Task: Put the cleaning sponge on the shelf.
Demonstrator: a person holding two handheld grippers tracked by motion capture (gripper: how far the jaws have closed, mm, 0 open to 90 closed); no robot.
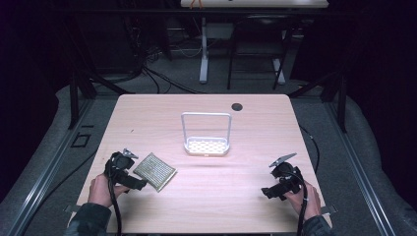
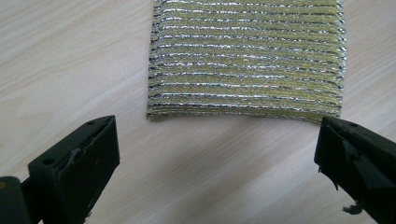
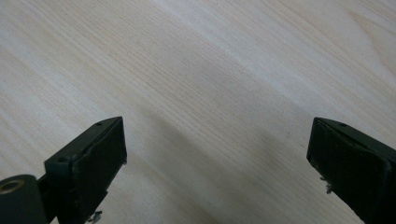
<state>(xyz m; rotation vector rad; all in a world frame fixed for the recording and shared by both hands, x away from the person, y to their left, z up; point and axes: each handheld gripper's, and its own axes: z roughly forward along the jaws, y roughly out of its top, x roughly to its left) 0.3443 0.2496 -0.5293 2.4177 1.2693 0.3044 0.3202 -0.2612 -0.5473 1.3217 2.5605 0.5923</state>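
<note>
1. High view: tongs sit at both near corners of the wooden counter (image 1: 255, 113), one in each of the person's hands. The left tongs (image 1: 140, 184) lie at the near left, just beside a yellow-green scouring pad (image 1: 155, 171) with silver stripes, which lies flat on the counter. The right tongs (image 1: 268, 191) rest at the near right, well apart from the pad. A white wire rack (image 1: 206, 133) stands upright mid-counter, farther off, and a dark round hole (image 1: 237, 106) marks the far edge.

2. Left gripper view: the left tongs (image 2: 217, 154) stand wide open and grip nothing. The scouring pad (image 2: 246, 58) lies just ahead of the jaw tips, its near edge short of the gap, apart from both jaws.

3. Right gripper view: the right tongs (image 3: 217, 149) gape wide over bare counter wood (image 3: 210, 70), holding nothing.
</note>
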